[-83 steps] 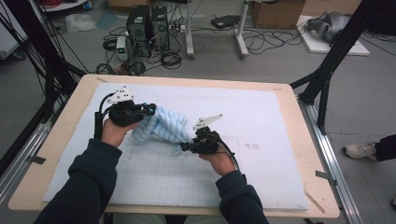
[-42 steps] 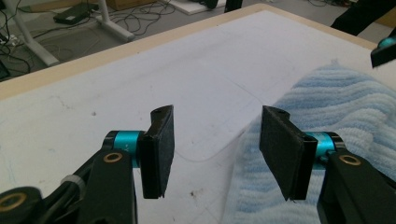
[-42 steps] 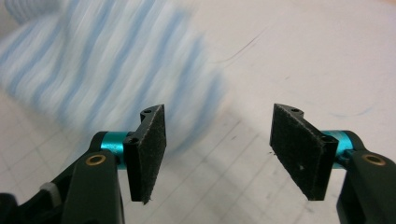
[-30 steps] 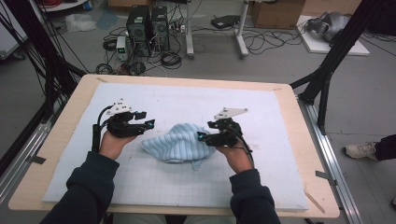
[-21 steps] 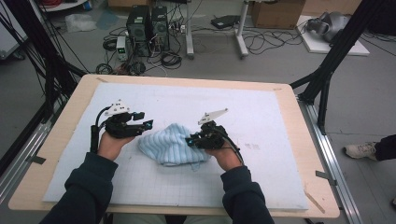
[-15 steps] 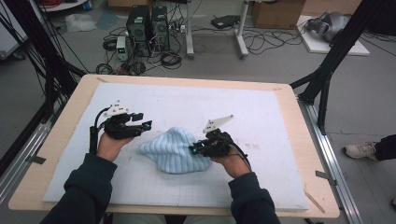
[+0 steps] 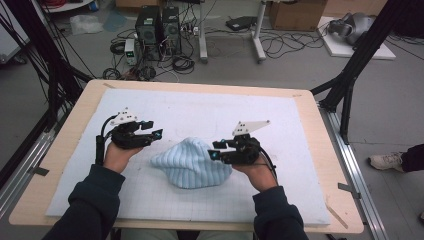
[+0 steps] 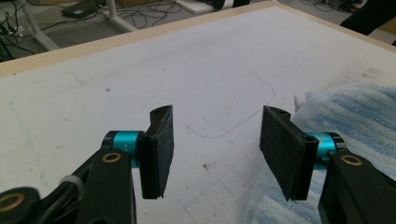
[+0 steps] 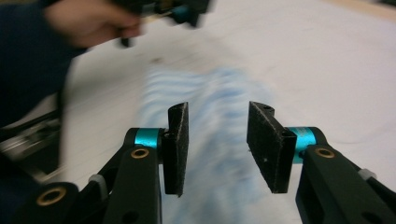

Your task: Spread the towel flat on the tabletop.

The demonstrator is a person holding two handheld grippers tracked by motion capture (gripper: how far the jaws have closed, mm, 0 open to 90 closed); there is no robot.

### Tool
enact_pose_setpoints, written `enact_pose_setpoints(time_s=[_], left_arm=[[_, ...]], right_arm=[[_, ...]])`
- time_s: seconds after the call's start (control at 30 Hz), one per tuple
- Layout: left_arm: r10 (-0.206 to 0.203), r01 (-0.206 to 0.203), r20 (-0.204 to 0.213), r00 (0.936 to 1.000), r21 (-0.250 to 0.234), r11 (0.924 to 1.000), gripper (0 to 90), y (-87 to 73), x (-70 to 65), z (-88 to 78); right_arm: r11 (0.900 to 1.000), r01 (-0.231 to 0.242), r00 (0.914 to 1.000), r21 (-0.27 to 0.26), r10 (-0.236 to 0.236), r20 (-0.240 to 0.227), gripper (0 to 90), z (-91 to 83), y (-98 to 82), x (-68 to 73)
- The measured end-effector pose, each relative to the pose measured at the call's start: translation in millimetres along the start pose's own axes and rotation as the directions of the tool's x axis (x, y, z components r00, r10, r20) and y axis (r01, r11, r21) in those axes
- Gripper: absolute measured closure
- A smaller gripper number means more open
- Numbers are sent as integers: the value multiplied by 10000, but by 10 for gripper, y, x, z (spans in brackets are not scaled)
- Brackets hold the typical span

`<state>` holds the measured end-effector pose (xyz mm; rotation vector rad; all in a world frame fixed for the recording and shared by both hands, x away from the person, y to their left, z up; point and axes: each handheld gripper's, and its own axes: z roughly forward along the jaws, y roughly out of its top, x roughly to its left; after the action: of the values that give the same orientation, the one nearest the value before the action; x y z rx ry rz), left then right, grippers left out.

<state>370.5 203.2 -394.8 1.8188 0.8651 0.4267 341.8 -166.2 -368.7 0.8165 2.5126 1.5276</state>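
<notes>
Since the earlier frame: right gripper [image 7: 214,150] has let go of the hat [image 7: 192,164], jaws just reopening, nothing between them. One ribbed blue hat, mid-mat [image 7: 300,125]. Left gripper [image 7: 156,129], left of hat: jaws apart, empty. No legible writing.

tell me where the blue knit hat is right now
In the high view the light blue knit hat lies on the white mat near the table's front middle, between the left gripper and the right gripper.

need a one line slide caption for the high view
Person's left gripper and right gripper, both open, flank a crumpled light-blue knit hat on a white mat.
</notes>
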Motion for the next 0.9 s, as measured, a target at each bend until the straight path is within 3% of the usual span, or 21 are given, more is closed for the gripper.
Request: enact_pose_setpoints(time_s=[0.07,0.13,0.23,0.3,0.37,0.43,0.53,0.6,0.63,0.67,0.7,0.73,0.83,0.87,0.9], left_arm=[[14,-14,14,10000,22,10000,450,0,-1,-1],[27,-27,26,10000,33,10000,450,-1,-9,-1],[30,-30,39,10000,21,10000,450,-5,-9,-2],[22,-22,52,10000,41,10000,450,-11,-6,1],[0,0,59,10000,42,10000,449,-14,-14,2],[59,-60,71,10000,44,10000,449,-13,-22,0],[66,-66,52,10000,-7,10000,449,-9,-22,-9],[-14,13,-35,10000,-74,10000,449,-9,-17,-17],[-1,1,-58,10000,-73,10000,449,-7,-9,-26],[-44,43,-64,10000,-101,9999,450,-6,-2,-35],[-63,61,-87,9999,-124,9999,450,-7,4,-41],[-93,91,-104,9999,-153,9998,450,-7,6,-47],[-91,89,-119,9999,-123,9999,450,-8,10,-56],[-92,90,-116,9999,-121,9999,449,-8,8,-53],[-77,76,-89,9999,-123,9999,450,-8,4,-48]], right_arm=[[9999,-125,9967,119,115,809,591,57,60,-83],[9990,-327,9949,291,298,962,555,163,86,-158],[9954,-701,9975,647,705,-43,452,375,86,-196],[9910,-575,9966,1205,641,-520,450,512,84,-173],[9849,-373,9956,1690,512,-787,609,615,84,-147],[9789,213,9970,2034,-57,-768,789,661,108,-106],[9758,943,9952,1973,-871,-448,833,655,177,-57],[9687,1501,9881,1977,-1536,24,834,636,235,-41],[9631,1782,9815,2017,-1886,337,833,622,269,-33],[9564,2242,9639,1871,-2460,1024,833,585,339,-37],[9564,2242,9639,1871,-2460,1024,833,585,339,-37],[9563,2342,9557,1751,-2595,1388,833,562,369,-51],[9540,2436,9190,1746,-2845,2728,833,506,431,-123],[9503,2468,8985,1897,-2978,3227,833,503,440,-158],[9509,2338,8858,2026,-2943,3589,833,501,444,-203]])
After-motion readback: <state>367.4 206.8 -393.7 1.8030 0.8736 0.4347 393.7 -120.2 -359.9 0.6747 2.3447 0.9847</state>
